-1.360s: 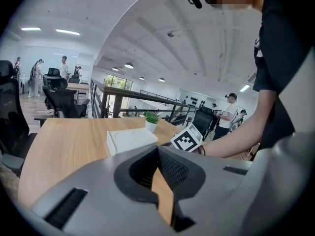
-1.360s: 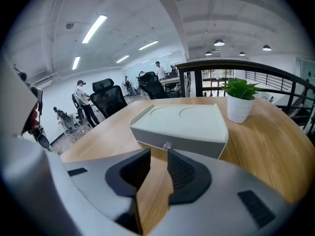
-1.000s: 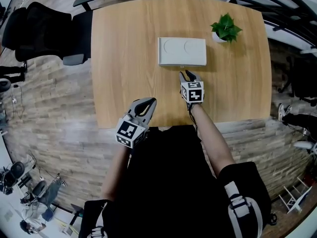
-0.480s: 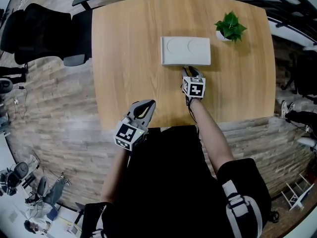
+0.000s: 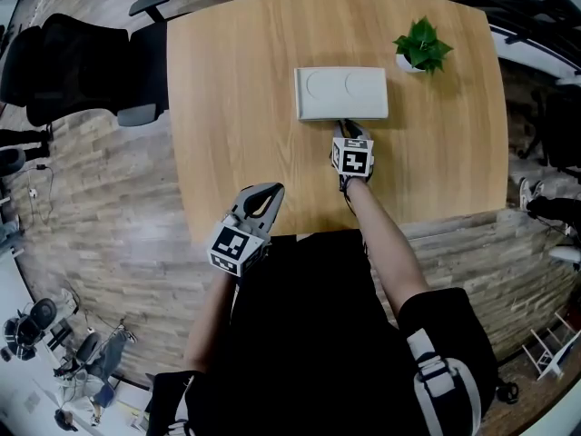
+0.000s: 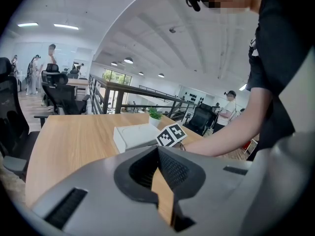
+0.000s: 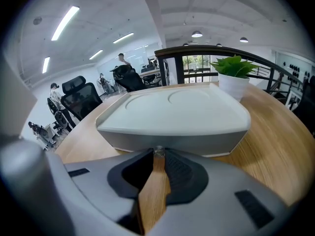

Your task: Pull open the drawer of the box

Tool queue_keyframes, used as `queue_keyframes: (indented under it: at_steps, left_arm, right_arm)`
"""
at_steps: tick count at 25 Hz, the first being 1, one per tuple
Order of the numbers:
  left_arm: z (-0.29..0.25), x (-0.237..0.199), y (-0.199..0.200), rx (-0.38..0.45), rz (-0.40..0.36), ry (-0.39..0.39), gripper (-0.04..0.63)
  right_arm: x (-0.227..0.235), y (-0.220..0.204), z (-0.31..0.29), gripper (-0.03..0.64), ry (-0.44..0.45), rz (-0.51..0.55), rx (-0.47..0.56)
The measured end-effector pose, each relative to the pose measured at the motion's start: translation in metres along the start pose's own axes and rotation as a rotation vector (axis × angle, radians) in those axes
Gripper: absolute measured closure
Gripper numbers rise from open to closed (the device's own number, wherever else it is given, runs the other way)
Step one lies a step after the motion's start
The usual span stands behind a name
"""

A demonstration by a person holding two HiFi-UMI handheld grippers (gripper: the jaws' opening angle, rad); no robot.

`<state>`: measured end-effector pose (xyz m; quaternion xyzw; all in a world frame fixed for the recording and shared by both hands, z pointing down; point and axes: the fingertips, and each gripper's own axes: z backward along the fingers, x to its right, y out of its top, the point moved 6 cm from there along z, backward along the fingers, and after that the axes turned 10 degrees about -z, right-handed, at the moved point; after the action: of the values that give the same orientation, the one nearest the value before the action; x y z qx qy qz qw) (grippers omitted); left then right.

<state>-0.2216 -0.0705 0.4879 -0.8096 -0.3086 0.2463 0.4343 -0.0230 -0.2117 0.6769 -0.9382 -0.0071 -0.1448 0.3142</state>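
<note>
Grip on the drawer pull: the right gripper (image 5: pixel 349 131) reaches across the table (image 5: pixel 227 107) to the near side of the box (image 5: pixel 341 94), its jaws clenched on the small knob (image 7: pixel 159 150) at the middle of the drawer (image 7: pixel 197 144) front. Holding the knob at its centre and in line with the forearm probably lets a straight pull toward the person slide the drawer out without skewing it. The box lies flat near the far middle of the table, with a potted plant (image 5: pixel 422 47) just beside its far right corner, clear of the pulling path. The drawer appears fully closed, its front flush under the lid, so the pull itself is not yet done. The left gripper (image 5: pixel 271 191) hovers over the near table edge, well apart from the box, jaws closed on nothing. Since the box looks light and unbraced, it may slide along with the drawer.
</note>
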Motion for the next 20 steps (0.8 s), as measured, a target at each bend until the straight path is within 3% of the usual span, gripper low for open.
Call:
queue_keyframes:
  at_steps: [20]
  left_arm:
    - [-0.0006,0.0098,-0.0021,0.001,0.001,-0.003,0.572]
  right_arm:
    - [0.0003,-0.0055,0.0048,0.534,0.008,-0.02,0.008]
